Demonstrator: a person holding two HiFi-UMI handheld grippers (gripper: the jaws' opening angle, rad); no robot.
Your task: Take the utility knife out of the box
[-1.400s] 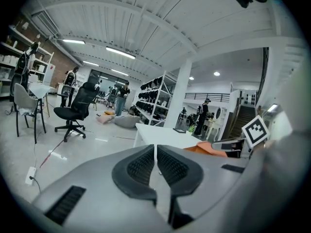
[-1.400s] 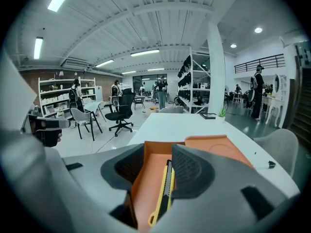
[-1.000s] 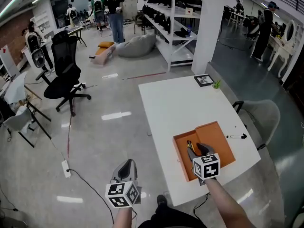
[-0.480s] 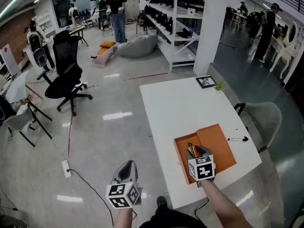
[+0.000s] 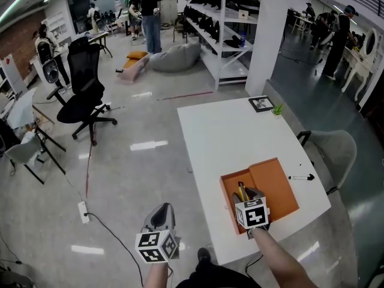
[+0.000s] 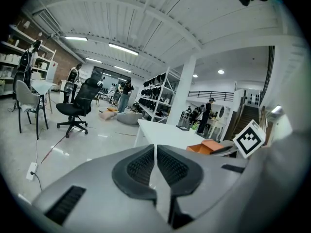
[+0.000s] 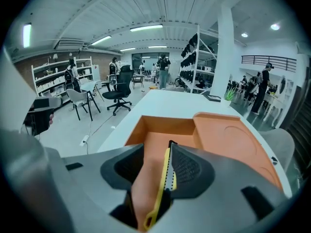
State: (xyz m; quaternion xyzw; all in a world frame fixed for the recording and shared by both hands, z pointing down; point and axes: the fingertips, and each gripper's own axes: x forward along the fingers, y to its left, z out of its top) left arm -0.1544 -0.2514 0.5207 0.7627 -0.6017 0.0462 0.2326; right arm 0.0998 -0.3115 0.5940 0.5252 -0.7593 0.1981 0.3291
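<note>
An orange box (image 5: 228, 182) lies open near the front edge of the white table (image 5: 228, 131), its lid (image 5: 275, 182) flat beside it. The utility knife (image 5: 241, 191), yellow with a dark end, lies in the box. My right gripper (image 5: 246, 197) dips into the box from the front. In the right gripper view the knife (image 7: 163, 186) runs along the right pad while the left pad stands apart from it, so my right gripper (image 7: 158, 152) is open around it above the box floor (image 7: 160, 140). My left gripper (image 5: 161, 216) hangs shut over the floor, left of the table, its pads meeting in the left gripper view (image 6: 155, 154).
A black marker pen (image 5: 300, 177) lies right of the box. A small framed picture (image 5: 261, 104) and a little green plant (image 5: 276, 108) sit at the table's far corner. A grey chair (image 5: 333, 149) stands right of the table; a black office chair (image 5: 84, 95) is far left.
My right gripper has sunk lower into the box, over the knife. The left gripper has stayed where it was.
</note>
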